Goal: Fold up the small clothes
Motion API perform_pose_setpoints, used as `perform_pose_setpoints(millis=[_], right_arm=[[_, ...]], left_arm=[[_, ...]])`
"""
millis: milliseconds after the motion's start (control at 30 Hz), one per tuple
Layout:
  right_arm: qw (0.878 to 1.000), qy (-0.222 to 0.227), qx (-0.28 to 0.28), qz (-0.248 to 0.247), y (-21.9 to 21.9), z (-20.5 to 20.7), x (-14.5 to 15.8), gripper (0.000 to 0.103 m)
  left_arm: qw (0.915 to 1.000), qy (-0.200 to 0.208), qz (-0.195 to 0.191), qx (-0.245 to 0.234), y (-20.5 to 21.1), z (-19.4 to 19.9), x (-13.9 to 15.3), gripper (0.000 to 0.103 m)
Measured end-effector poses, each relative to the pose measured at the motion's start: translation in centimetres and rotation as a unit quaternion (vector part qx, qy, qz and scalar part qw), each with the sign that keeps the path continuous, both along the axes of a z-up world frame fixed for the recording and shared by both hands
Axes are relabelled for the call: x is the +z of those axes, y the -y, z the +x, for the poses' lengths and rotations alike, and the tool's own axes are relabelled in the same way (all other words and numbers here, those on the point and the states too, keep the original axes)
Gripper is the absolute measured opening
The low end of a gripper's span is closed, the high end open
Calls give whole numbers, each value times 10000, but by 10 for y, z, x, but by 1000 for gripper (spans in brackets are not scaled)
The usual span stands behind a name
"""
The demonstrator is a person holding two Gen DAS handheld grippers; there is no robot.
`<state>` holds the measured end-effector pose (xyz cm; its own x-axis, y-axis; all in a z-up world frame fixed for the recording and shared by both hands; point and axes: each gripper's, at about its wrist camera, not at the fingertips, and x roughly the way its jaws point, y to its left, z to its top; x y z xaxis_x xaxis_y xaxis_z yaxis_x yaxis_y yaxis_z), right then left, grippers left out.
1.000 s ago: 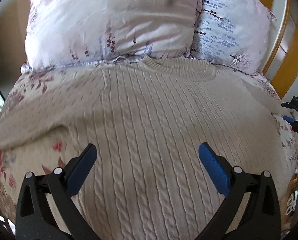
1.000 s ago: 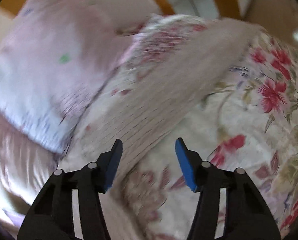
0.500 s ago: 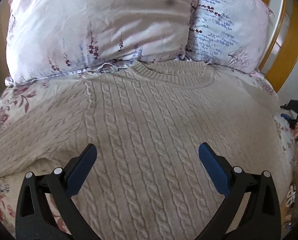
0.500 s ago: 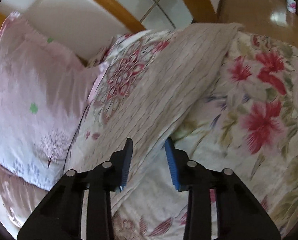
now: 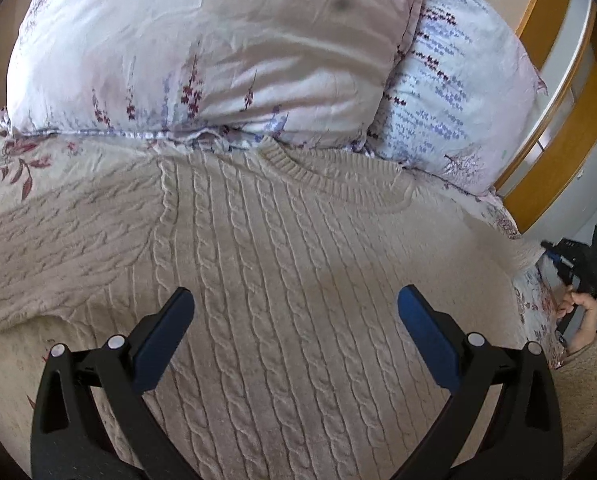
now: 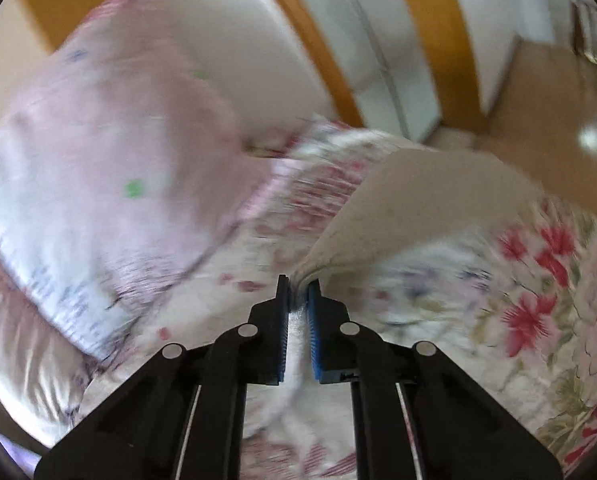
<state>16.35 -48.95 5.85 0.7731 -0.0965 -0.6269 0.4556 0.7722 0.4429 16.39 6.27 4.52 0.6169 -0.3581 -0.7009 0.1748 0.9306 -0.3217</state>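
left wrist view: a cream cable-knit sweater (image 5: pixel 282 264) lies spread flat, front up, on the bed (image 5: pixel 14 164), its ribbed collar (image 5: pixel 338 176) touching the two pillows (image 5: pixel 218 52) at the head. one sleeve runs out toward the left edge, the other toward the right bedside. the left hand-held gripper (image 5: pixel 294 312) hangs over the chest with its blue pads wide apart, holding nothing. at the far right the person's right hand (image 5: pixel 578 306) is near the other sleeve's end.

right wrist view, blurred by motion: the right hand-held gripper (image 6: pixel 298 292) has its pads pressed together on a pinch of the beige sleeve (image 6: pixel 414 200), which tents up from the floral bedspread (image 6: pixel 538 300).

the knit looks thick, soft and fairly weighty for clothing; it should drape and stretch rather than hold a crease, and sag between hold points. cuffs, shoulder seams and hem corners look like the firmest places to take it; a deep pinch would likely hold better than a shallow one.
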Motion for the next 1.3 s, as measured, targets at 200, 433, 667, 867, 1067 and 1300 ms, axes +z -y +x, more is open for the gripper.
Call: perform_pose_setpoints(millis=[200,433,667,867,1067,1300], right_arm=[[9841,316,1740,-182,-101,13,7,10],[9540,-789,2890,-131,-196,29,-80,10],[9657,-525,2375,906,-162,17,-78,58],[9747,-424,1300,1767,-100,4,-88,54],[9867,-497,575,1439,-81,10,-83,25],[9897,-74,1426,-123,-156,32,-24,9]], left_arm=[[9999,51,-143,-31,4,0,1,101],[9997,19,-44,-250,18,-6,-2,101],[9990,146,-102,-408,15,-13,4,101],[9983,-25,-488,-303,4,-11,1,101],[9980,-79,-605,-187,-9,-10,0,101],[9934,-38,-1142,-43,-31,-8,1,101]])
